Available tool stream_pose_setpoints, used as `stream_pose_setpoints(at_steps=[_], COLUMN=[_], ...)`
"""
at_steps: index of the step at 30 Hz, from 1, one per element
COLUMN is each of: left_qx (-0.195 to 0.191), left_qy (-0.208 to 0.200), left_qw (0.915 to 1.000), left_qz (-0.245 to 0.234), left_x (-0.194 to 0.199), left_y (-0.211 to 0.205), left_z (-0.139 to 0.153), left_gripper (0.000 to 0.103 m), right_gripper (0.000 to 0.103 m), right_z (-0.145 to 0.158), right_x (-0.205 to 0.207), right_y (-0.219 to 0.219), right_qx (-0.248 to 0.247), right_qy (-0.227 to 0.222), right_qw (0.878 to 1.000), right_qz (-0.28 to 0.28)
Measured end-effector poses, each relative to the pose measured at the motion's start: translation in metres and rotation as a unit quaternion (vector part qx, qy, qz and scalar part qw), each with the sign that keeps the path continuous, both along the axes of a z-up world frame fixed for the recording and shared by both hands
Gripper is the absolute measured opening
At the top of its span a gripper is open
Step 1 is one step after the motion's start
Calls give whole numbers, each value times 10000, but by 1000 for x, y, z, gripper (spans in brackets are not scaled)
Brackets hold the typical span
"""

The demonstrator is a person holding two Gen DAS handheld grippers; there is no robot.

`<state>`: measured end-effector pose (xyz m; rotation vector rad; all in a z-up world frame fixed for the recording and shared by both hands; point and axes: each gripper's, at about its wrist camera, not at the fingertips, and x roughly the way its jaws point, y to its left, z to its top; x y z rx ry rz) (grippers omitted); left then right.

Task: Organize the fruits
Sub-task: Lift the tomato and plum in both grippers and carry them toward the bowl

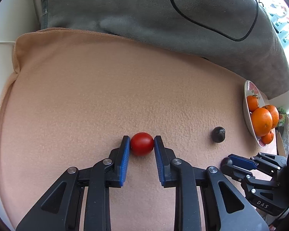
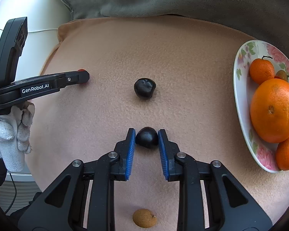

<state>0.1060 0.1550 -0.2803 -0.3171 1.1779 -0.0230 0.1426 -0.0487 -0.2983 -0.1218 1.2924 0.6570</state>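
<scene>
Peach fleece cloth [image 2: 163, 61], nubbly and soft, covers the table, with a grey plush blanket [image 1: 144, 9] bunched along its far edge. Left of the floral plate [image 2: 240, 61] of dimpled oranges [image 2: 274, 109], the right hand-held gripper [image 2: 146, 137] clamps its ribbed blue pads on a glossy dark round fruit [image 2: 146, 137]; another dark fruit [image 2: 144, 87] lies beyond, bare cloth around it. Farther left, the left hand-held gripper [image 1: 142, 143] clamps a smooth red tomato [image 1: 142, 143].

Left gripper [image 1: 142, 141] pitched steeply down, fingers [image 1: 125, 150] clamped on tomato [image 1: 142, 144]. Right gripper [image 2: 146, 137] likewise, clamped on dark fruit [image 2: 146, 137]. White-gloved left hand [image 2: 11, 129].
</scene>
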Motion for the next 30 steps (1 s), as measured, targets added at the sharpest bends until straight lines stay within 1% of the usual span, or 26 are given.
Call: stream_pose_setpoints(at_steps=[8,10,22,30], left_qx=[27,24,81,53], left_qy=[-33,-49,-255,-379], left_qw=[10000,10000,9995,9990], left_qz=[-2,-13,-149,-239], left_x=[1,-3,-18,-24], left_y=[-6,-3,8,-1], left_z=[3,6,33,50], left_gripper=[23,23,23,23], right_gripper=[24,24,24,24], right_z=[0,1,20,35], right_x=[0,0,0,3], right_y=[1,-1,-18,-37], right_qx=[56,79,269,384], right_qy=[-23,-41,-225,-336], right_qw=[10000,10000,9993,9985], right_qz=[-9,-11,-103,-201])
